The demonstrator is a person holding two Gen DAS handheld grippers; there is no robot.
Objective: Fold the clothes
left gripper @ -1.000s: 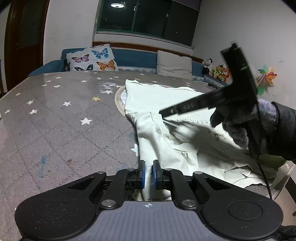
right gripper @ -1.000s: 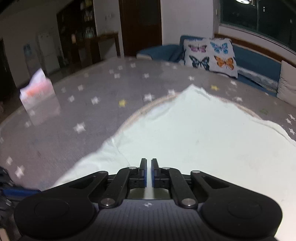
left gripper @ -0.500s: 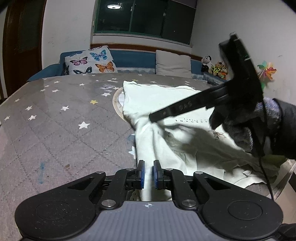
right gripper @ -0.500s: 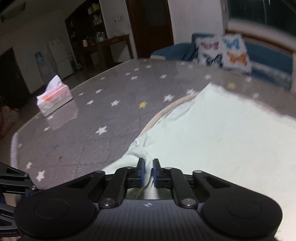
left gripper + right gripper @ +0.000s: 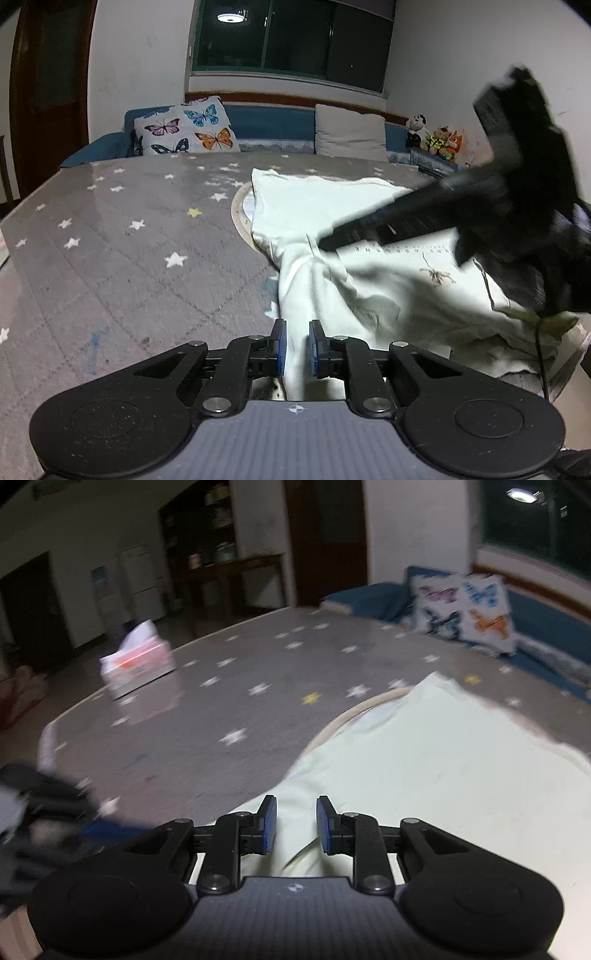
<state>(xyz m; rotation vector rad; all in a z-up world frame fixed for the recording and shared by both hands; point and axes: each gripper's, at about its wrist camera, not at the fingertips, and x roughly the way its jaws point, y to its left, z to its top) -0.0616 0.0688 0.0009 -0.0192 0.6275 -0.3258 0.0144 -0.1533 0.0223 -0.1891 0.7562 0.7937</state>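
Note:
A pale cream garment [image 5: 332, 236] lies spread on the grey star-patterned table [image 5: 129, 236]. My left gripper [image 5: 296, 345] is shut on a bunched sleeve of it, which runs taut toward the garment's body. My right gripper [image 5: 295, 825] has its jaws parted over the garment [image 5: 443, 775], with cloth lying loose between them. In the left wrist view the right gripper [image 5: 328, 242] reaches in from the right, its tip at the armpit seam, held by a gloved hand [image 5: 546, 258].
A tissue box [image 5: 138, 664] stands at the table's far left edge. A round mat [image 5: 238, 218] lies under the garment. A blue sofa with a butterfly pillow [image 5: 184, 129] and a grey cushion [image 5: 349, 133] runs behind the table. Plush toys [image 5: 436, 138] sit at the back right.
My right gripper has opened from shut and let go of the cloth. The left gripper has pulled the sleeve tighter, and its jaws look a little wider.

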